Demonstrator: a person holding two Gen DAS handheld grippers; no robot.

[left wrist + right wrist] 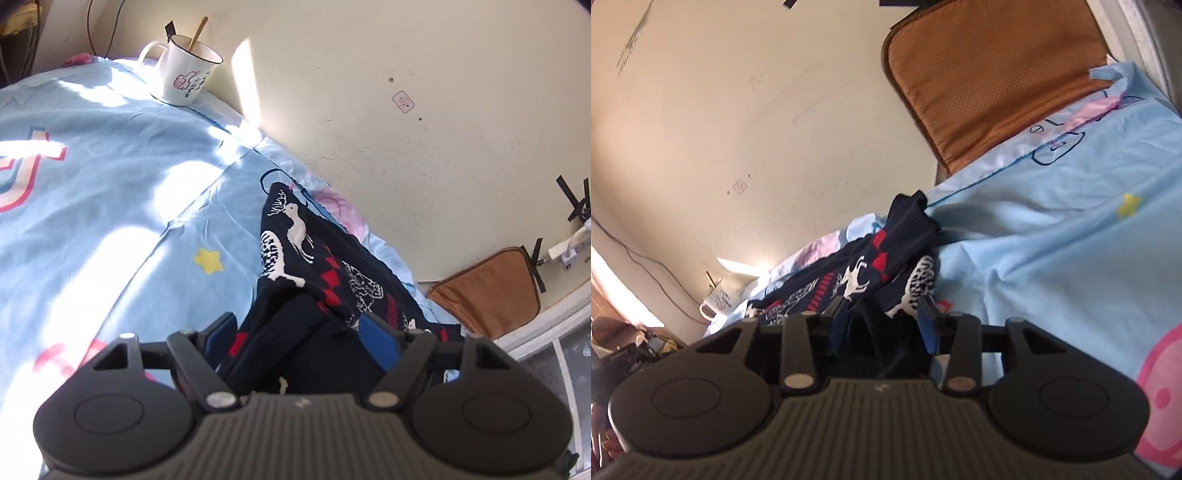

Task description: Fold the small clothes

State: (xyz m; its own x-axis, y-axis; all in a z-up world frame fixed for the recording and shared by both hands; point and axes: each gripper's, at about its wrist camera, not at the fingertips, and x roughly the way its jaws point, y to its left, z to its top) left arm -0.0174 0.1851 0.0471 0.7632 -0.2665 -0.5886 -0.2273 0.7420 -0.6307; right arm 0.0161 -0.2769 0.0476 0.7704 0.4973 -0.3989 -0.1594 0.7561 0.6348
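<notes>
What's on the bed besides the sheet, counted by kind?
Garment: 1, dark blue with white deer and red blocks
Mug: 1, white, with a stick in it
Cushion: 1, brown, against the wall
Total: 3

Garment [317,258] lies on bed [110,206] near the wall [369,92]. Mug [186,70] stands on bed's far corner. Cushion [487,291] leans against wall beyond garment.

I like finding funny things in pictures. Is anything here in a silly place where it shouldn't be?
Yes: a white mug with a stick in it stands on the soft blue bedsheet, close to the wall. It could tip when the bed shakes. The dark reindeer garment is bunched between both claws, which is normal for folding.
</notes>
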